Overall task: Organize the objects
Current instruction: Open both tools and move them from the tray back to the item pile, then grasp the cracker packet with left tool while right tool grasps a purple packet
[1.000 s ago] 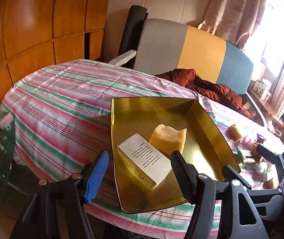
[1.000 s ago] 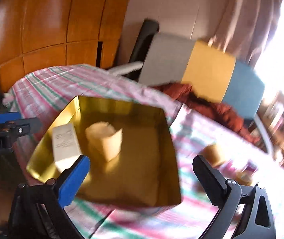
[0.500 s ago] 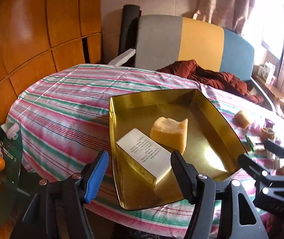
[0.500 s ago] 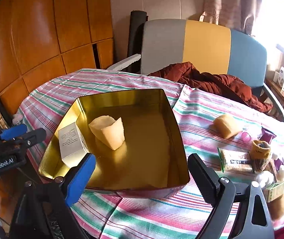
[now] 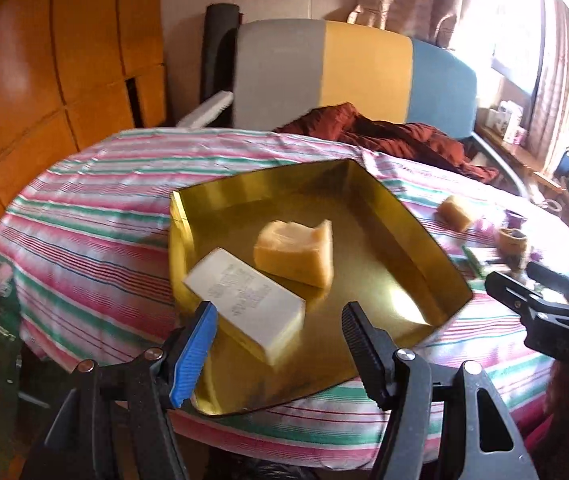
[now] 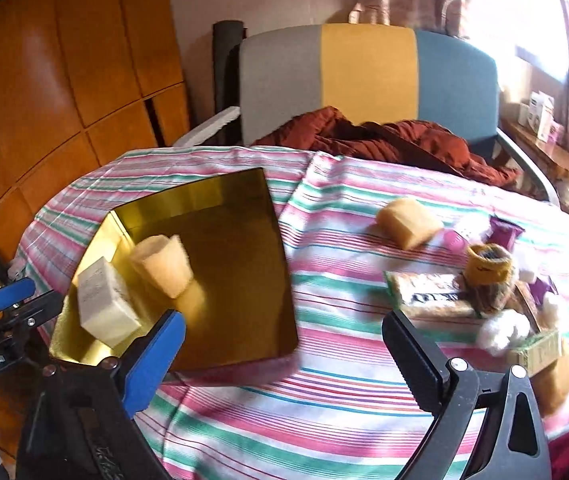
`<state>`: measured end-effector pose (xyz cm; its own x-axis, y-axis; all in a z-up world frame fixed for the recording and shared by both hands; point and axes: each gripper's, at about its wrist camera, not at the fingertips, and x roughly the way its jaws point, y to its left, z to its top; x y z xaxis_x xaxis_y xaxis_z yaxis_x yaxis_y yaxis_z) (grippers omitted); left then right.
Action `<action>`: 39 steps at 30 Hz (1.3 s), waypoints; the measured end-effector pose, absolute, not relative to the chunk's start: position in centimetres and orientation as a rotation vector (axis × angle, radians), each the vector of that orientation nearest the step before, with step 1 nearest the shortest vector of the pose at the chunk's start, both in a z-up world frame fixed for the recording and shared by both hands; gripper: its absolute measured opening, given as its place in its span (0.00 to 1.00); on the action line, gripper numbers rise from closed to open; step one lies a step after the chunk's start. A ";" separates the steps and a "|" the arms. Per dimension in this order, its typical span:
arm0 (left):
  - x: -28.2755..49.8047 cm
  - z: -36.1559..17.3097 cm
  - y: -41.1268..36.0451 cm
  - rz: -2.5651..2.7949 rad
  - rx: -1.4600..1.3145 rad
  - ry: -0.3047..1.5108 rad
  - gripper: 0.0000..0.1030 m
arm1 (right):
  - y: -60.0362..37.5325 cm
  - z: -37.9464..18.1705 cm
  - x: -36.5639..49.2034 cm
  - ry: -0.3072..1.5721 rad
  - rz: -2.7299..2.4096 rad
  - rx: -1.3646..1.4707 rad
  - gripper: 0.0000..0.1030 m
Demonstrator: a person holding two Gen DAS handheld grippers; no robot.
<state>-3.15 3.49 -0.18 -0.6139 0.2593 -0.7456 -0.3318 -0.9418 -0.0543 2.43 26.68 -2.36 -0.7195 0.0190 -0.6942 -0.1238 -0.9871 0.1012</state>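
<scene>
Covering round table [image 6: 324, 420]: striped cloth [image 5: 96, 216]

Daylight pouring in from window [image 5: 524, 40] at upper right, blown out to white there in both views. Warm orange cast on wood panels [image 6: 64, 80], soft sheen on them. Bright glare spot inside gold tray [image 5: 400, 300], rest of tray floor dark and mirror-like. Motion blur all over: striped cloth [image 6: 324, 400] smeared in right view, white box [image 5: 244, 300] and yellow sponge [image 5: 296, 248] soft-edged. Heavy fisheye bending, black vignette in corners. Lower left murky, in shadow.
</scene>
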 end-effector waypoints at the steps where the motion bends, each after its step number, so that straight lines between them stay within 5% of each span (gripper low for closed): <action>1: -3.3 -0.3 3.6 2.530 -1.176 0.107 0.64 | 27.3 -2.5 2.5 0.229 2.827 -1.146 0.97; 21: -3.2 -0.1 9.6 2.353 -1.195 0.222 0.66 | 48.1 0.0 4.3 0.418 2.496 -0.946 0.99; 30: -2.6 0.7 16.5 2.211 -1.119 0.353 0.66 | 57.1 -3.7 6.9 0.949 2.279 -0.877 1.00; 39: -2.6 -0.4 26.7 1.962 -1.032 0.587 0.66 | 56.5 -3.2 7.1 0.958 2.310 -0.886 1.00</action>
